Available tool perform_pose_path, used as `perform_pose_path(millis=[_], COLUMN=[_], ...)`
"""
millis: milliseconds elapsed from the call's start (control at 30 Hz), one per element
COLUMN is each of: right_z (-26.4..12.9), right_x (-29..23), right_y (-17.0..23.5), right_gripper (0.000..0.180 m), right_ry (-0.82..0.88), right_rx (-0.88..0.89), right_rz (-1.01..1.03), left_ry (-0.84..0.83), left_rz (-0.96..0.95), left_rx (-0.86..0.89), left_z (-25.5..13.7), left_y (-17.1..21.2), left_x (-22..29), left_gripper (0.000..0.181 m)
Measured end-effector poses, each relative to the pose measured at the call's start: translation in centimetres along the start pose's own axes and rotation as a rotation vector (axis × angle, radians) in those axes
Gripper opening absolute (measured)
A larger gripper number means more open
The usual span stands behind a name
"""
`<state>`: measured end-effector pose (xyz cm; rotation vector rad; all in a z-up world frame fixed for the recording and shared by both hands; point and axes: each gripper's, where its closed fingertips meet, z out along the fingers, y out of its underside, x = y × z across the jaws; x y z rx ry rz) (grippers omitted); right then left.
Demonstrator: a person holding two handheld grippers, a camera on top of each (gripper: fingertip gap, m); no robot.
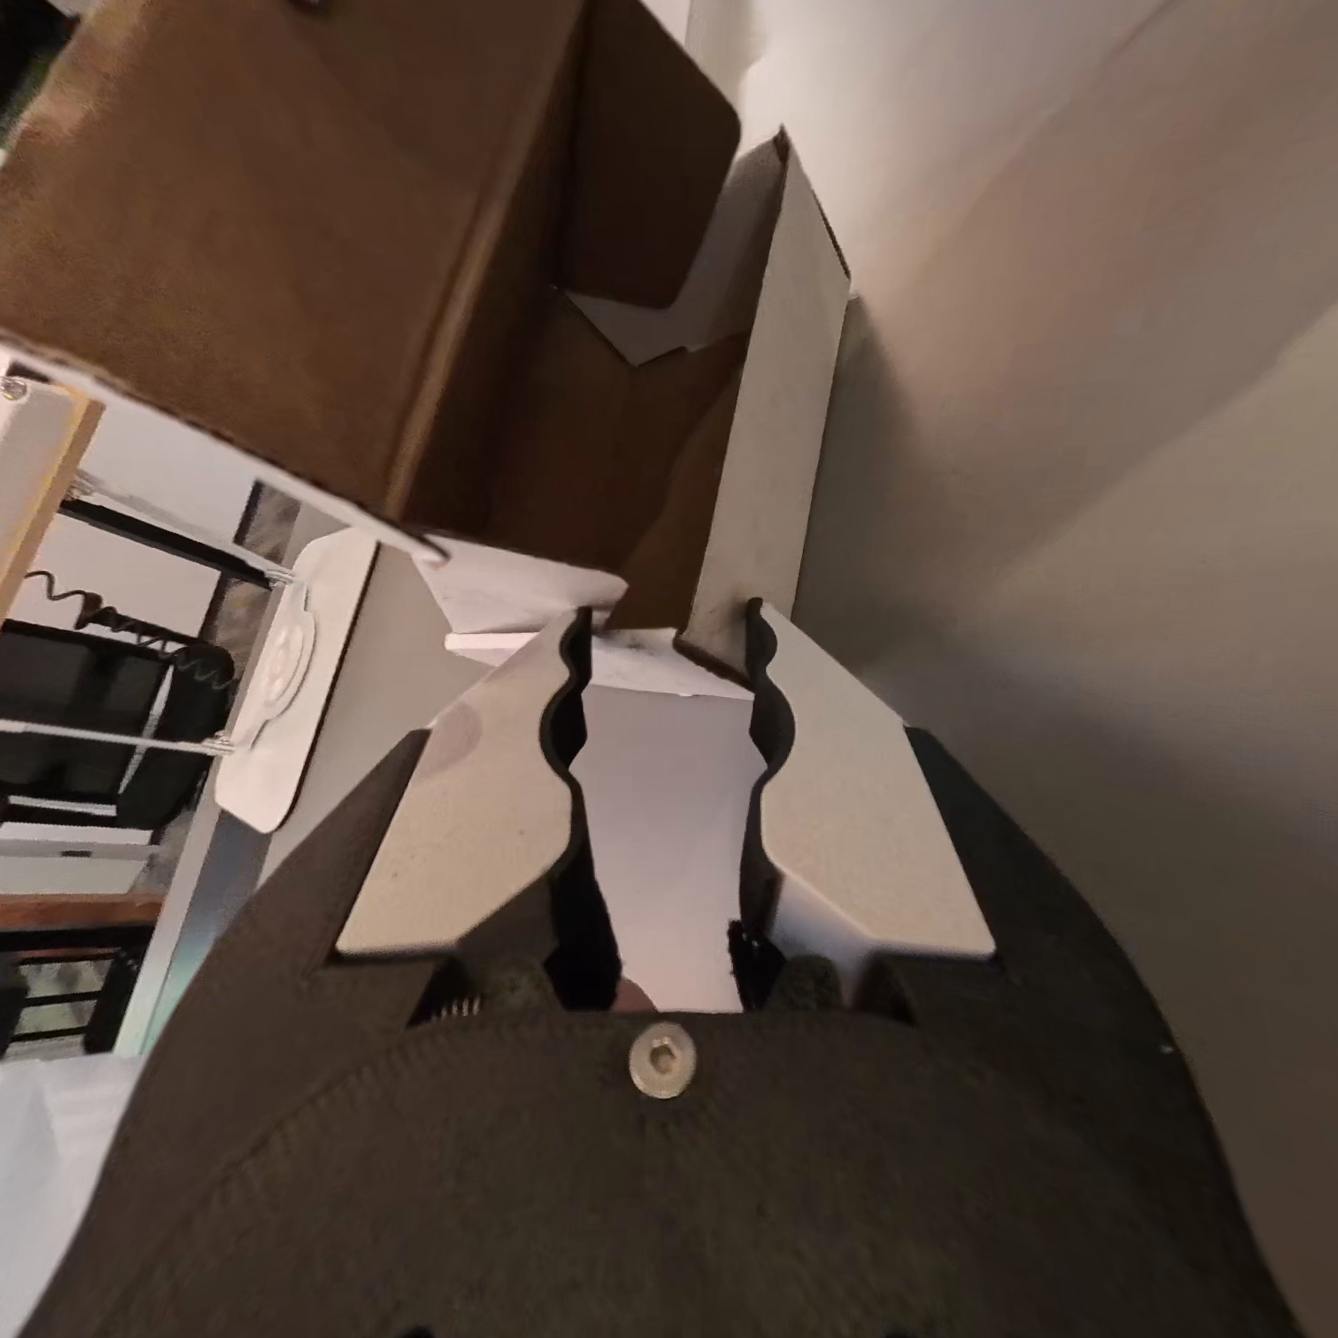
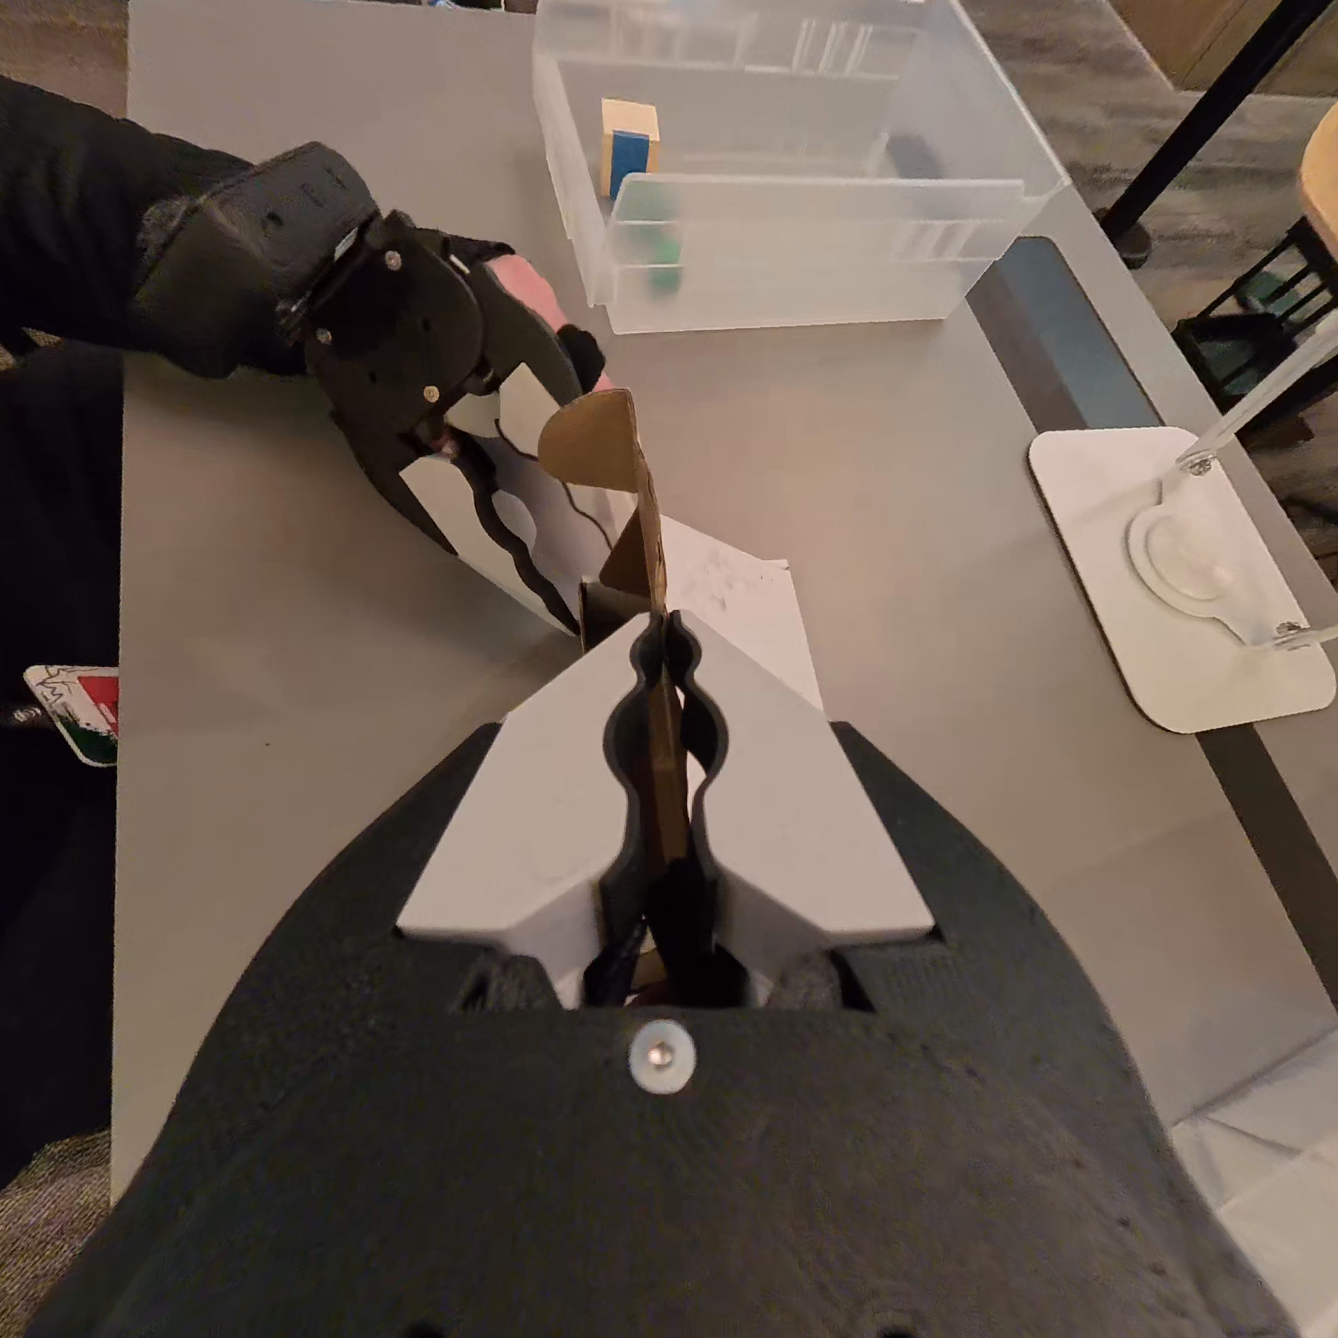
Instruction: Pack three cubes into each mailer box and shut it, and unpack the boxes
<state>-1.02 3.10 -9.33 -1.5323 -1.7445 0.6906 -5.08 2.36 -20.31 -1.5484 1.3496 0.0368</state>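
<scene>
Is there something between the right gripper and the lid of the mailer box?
No. The right gripper is already shut on the edge of the brown lid of the mailer box, which stands raised. Nothing visible lies between them.

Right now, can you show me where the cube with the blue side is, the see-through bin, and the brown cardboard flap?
cube [image 2: 631, 145]: right wrist view, on its blue face.
clear bin [image 2: 796, 253]: right wrist view, on its near wall.
cardboard flap [image 2: 590, 449]: right wrist view, on its rounded brown end.
</scene>
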Motion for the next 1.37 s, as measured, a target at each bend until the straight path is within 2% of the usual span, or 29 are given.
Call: perform_pose_path(millis=[133, 233, 400, 500, 633, 800, 833, 1033, 1167, 1267, 1367], right_z=[-0.9, -1.5, 2.0, 5.7, 8.4, 10.5, 10.6, 9.0, 6.4, 3.5, 0.5], right_x=[2.8, 7.5, 14.8, 16.1, 17.1, 16.9, 16.8, 15.7, 14.3, 13.2, 11.0], right_y=[-1.5, -2.5, 0.3, 3.4, 7.6, 9.6, 9.3, 4.9, 1.1, -1.2, -2.8], right_gripper=[0.000, 0.000, 0.001, 0.000, 0.001, 0.005, 0.007, 0.025, 0.031, 0.038, 0.038], right_ry=[0.061, 0.222, 0.461, 0.444, 0.387, 0.299, 0.294, 0.209, 0.148, 0.192, 0.216], right_rx=[0.005, -0.024, -0.216, -0.283, -0.377, -0.391, -0.375, -0.132, -0.012, 0.022, 0.053], right_rz=[-0.012, -0.062, -0.217, -0.221, -0.140, -0.092, -0.085, 0.053, 0.079, 0.041, 0.025], left_ry=[0.007, 0.015, 0.024, 0.013, 0.029, 0.088, 0.115, 0.178, 0.212, 0.222, 0.270], left_rz=[0.020, 0.028, 0.042, 0.056, 0.051, -0.019, -0.031, -0.169, -0.226, -0.248, -0.294], left_rx=[-0.007, -0.017, -0.012, -0.007, -0.025, -0.002, -0.007, 0.000, -0.012, -0.021, -0.023], left_z=[0.2, 0.4, 0.8, 1.0, 0.9, 0.9, 0.8, 0.8, 0.9, 0.9, 0.6], left_y=[-0.1, -0.3, -0.7, -1.0, -1.0, -1.4, -1.4, -1.7, -2.0, -1.9, -1.8], left_x=[0.2, 0.4, 0.8, 0.8, 1.0, 1.6, 1.9, 2.2, 2.6, 2.4, 2.5], left_gripper=[0.038, 0.036, 0.029, 0.026, 0.026, 0.013, 0.008, 0.003, 0.000, 0.000, 0.000])
